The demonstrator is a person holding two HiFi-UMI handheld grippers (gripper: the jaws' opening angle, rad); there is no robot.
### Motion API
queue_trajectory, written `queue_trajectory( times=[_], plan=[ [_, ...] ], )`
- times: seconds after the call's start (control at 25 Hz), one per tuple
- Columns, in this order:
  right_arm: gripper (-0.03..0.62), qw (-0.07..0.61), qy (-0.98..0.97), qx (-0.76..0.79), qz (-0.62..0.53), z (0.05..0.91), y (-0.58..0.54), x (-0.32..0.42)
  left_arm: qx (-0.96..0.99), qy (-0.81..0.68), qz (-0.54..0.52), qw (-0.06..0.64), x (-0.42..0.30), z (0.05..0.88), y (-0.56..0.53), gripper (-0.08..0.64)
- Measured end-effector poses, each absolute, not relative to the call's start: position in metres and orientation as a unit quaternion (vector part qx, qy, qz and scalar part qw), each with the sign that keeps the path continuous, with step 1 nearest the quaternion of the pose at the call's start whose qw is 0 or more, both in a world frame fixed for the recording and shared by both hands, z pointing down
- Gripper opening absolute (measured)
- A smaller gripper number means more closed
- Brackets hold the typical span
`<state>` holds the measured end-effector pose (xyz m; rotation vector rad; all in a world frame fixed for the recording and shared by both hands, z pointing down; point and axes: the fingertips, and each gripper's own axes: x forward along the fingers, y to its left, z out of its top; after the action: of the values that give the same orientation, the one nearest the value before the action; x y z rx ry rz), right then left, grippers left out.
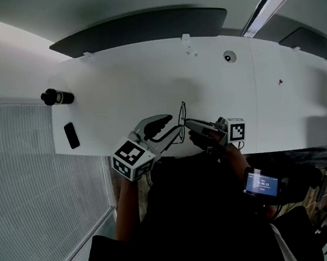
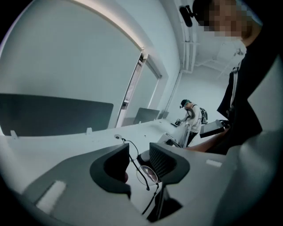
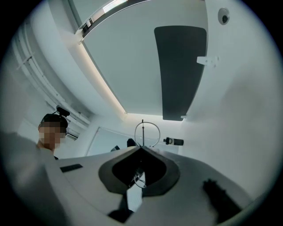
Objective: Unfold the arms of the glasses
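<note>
Glasses [image 1: 181, 118] of thin dark wire stood on edge over the near part of the white table [image 1: 127, 87], held up between the two tools just in front of the person. The right gripper [image 1: 192, 124], on the right of them, had its jaws pinched together on the frame, and in its own view one round lens ring poked out beyond the tips. The left gripper [image 1: 164, 130], at the near left, had its jaws parted. One slender arm of the glasses ran through the gap between them, seemingly pressed by neither pad. Such a frame looked very light and springy and easy to bend. Its lenses would likely scratch, and the smooth wire would probably slip in a loose pinch. The sound place to hold seemed to be the rim beside the hinge, as the right gripper did. The left could then take the arm some way along and swing it gently about the hinge, never forcing it past its stop.
</note>
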<state>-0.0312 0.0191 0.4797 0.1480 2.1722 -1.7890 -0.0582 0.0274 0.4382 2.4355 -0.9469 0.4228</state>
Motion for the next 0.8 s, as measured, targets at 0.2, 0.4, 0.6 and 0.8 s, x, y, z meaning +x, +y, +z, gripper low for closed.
queue_trajectory(
  times=[0.2, 0.4, 0.6, 0.8],
  plan=[
    [0.011, 0.138, 0.778, 0.060, -0.610, 0.480, 0.024, -0.033, 0.882, -0.327, 0.210, 0.266, -0.064, 0.457, 0.032, 0.138],
    [0.011, 0.110, 0.794, 0.081, -0.592, 0.479, 0.037, -0.043, 0.870, -0.257, 0.303, 0.293, -0.065, 0.487, 0.057, 0.150],
    [0.010, 0.091, 0.810, 0.111, -0.568, 0.472, 0.051, -0.051, 0.868, -0.183, 0.254, 0.386, -0.066, 0.484, 0.065, 0.147],
    [0.011, 0.082, 0.818, 0.119, -0.557, 0.470, 0.056, -0.052, 0.856, -0.132, 0.266, 0.423, -0.078, 0.492, 0.073, 0.130]
  ],
)
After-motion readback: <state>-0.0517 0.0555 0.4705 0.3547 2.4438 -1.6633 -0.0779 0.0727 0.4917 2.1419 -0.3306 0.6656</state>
